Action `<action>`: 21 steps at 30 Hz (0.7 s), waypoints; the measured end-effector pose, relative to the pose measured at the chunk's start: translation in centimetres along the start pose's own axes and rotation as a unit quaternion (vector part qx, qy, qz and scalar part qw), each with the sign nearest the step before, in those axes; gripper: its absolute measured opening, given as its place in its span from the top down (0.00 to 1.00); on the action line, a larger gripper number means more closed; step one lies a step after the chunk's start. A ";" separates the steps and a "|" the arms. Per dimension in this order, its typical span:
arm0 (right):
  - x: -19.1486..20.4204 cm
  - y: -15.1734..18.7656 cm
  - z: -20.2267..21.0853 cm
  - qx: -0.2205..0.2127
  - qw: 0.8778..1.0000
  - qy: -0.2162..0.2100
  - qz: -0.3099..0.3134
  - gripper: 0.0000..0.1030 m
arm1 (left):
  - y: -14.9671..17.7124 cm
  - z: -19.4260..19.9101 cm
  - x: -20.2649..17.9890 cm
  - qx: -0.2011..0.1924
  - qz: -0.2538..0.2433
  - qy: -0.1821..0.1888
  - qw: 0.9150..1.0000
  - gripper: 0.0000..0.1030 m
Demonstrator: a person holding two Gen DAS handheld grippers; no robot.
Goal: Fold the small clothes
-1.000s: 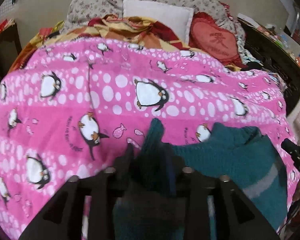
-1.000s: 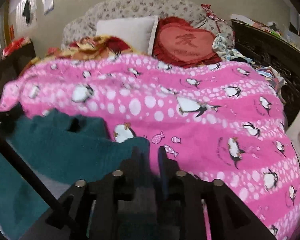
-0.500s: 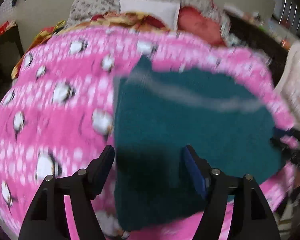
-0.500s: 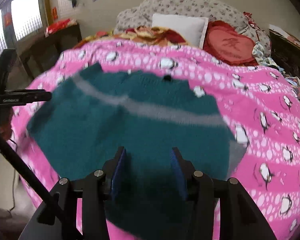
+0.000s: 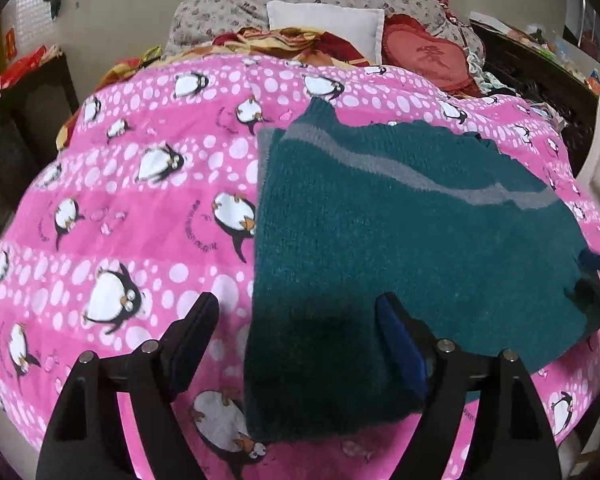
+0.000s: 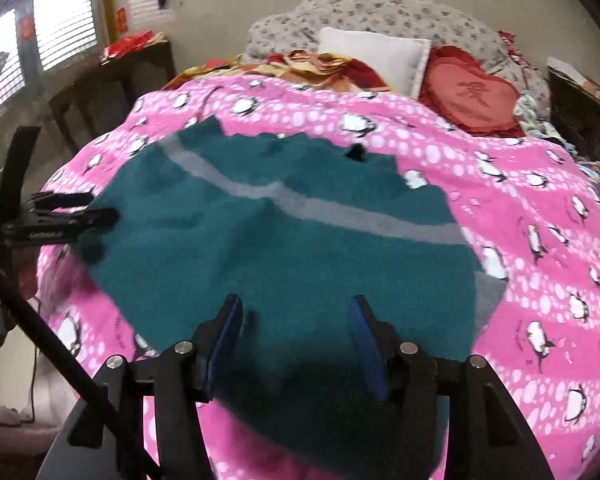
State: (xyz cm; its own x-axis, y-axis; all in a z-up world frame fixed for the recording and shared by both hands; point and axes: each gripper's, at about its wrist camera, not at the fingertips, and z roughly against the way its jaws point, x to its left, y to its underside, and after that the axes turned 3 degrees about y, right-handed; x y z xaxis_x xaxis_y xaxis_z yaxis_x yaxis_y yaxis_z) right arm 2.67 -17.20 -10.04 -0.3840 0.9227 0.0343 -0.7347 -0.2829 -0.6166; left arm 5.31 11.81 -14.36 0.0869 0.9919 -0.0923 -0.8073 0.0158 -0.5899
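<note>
A teal knitted sweater (image 5: 400, 232) with a grey stripe lies spread flat on the pink penguin blanket (image 5: 140, 216). In the left wrist view its near left corner sits under my left gripper (image 5: 296, 304). That gripper's jaws are opening, with the blue pads off the cloth on both sides. The right wrist view shows the same sweater (image 6: 280, 248) with its near hem below my right gripper (image 6: 297, 306). Its jaws are opening too, and the pads do not press the knit. The other gripper's black body (image 6: 52, 220) shows at the sweater's left edge.
A white pillow (image 6: 374, 54), a red heart cushion (image 6: 474, 98) and a crumpled patterned cover (image 5: 292, 42) lie at the head of the bed. Dark wooden furniture (image 5: 540, 80) lines the right side. A dark side table (image 6: 112, 80) stands left, under a window.
Both grippers pulled back toward the near bed edge, drawing the bunched sweater out flat. Then both sets of jaws widened and let go of the cloth.
</note>
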 end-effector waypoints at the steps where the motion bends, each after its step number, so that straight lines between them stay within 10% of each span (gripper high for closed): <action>1: 0.2 0.3 -0.9 0.014 1.000 0.000 0.001 0.43 | 0.1 -0.2 0.3 0.004 0.009 0.004 1.000 0.20; 21: 3.6 -7.4 -4.3 -0.012 1.000 -0.005 0.006 0.42 | 0.5 2.1 3.7 0.017 0.086 0.053 0.995 0.17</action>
State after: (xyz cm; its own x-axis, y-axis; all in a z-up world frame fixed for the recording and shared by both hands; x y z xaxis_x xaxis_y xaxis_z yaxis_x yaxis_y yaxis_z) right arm 9.18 -10.69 -8.73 -0.3984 0.9166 0.0348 -0.7159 -0.2870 -0.6364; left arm 4.03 15.70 -13.31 0.0049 0.9615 -0.2746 -0.8343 -0.1475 -0.5312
